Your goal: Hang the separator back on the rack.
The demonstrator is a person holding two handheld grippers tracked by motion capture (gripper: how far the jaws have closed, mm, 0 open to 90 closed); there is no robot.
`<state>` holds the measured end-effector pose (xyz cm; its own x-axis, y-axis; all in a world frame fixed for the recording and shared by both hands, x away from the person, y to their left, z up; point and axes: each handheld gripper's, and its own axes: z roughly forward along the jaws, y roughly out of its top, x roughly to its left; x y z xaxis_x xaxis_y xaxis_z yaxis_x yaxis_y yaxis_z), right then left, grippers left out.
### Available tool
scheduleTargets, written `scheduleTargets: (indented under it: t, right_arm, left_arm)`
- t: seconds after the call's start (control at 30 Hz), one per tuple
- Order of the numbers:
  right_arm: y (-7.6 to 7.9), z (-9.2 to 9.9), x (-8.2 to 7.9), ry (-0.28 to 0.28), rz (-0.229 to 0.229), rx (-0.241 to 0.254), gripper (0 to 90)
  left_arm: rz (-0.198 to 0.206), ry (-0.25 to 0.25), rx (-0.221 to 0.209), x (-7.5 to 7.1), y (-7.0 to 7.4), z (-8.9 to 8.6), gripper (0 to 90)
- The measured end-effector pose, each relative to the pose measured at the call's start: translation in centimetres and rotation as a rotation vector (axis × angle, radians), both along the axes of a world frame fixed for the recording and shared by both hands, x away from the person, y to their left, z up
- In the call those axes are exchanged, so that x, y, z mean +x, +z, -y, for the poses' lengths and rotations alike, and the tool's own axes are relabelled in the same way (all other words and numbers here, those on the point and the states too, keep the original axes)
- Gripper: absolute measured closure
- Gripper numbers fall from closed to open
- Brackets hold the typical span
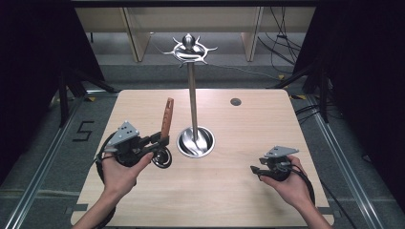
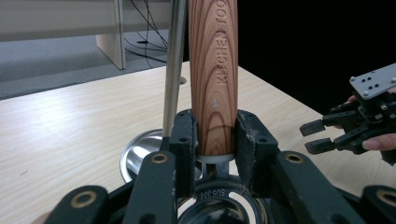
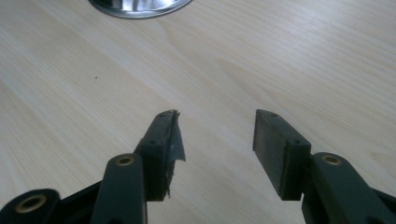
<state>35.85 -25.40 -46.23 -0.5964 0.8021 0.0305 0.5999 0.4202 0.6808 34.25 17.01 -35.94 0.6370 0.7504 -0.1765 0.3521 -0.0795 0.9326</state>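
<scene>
My left claw grips the wooden-handled utensil, its handle upright, just at nine o'clock from the stand's pole; the hooks probably wait overhead. My right claw hangs open, empty, over the desk.

- A lab or recording studio rather than a home: the light wooden table stands alone on a grey floor, in the middle of the frame.
- Black curtains hang at the left and right edges.
- Loose cables trail over the floor at the upper right.
- A floor rail runs along the lower left, with a number 5 marked beside it.
- Pale wooden furniture legs stand along the top of the frame.
</scene>
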Motion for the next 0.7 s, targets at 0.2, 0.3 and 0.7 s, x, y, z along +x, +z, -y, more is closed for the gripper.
scheduleTargets:
  t: [0.2, 0.3, 0.7]
  right_arm:
    - [0.0, 0.0, 0.0, 0.003, 0.000, -0.001, 50.5]
    - [-0.1, 0.0, 0.1, 0.009, 0.011, -0.004, 50.4]
    - [0.0, 0.0, 0.0, 0.001, -0.003, 0.001, 50.4]
  left_arm:
    - [0.024, 0.000, 0.015, 0.0, 0.5, 0.5, 69.4]
    - [0.031, -0.005, 0.009, 0.2, 0.6, 0.6, 69.3]
    - [0.050, -0.005, 0.011, 0.4, 1.1, 1.2, 69.4]
